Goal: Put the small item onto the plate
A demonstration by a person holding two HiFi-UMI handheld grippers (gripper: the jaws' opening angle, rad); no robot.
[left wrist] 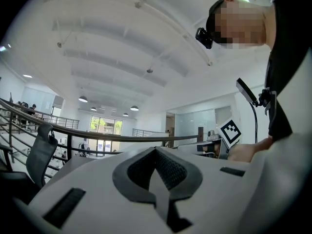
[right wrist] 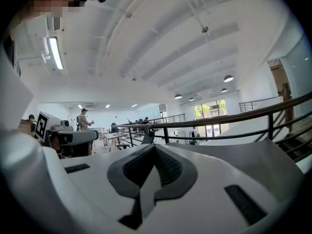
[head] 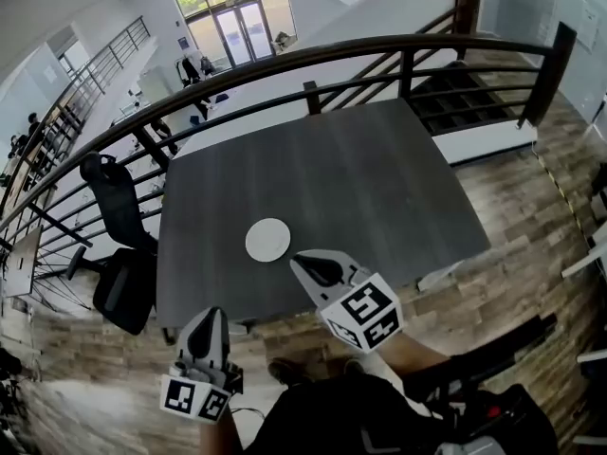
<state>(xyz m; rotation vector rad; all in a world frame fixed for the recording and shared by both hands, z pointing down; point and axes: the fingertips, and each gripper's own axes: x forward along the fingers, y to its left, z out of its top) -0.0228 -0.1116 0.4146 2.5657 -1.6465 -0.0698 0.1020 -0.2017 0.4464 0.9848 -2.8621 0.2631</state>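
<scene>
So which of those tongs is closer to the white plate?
Right. The right tongs are just beside the plate, off its lower-right edge in the head view. The left tongs are farther back toward the person, below-left of the plate.

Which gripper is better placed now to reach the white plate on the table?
The right, probably. The right gripper hangs over the near edge of the table, close beside the plate; the left gripper sits further back, farther from it. Both are shut and empty.

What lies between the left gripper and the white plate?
Only bare tabletop; nothing stands between the left gripper and the plate. The head view shows it.
</scene>
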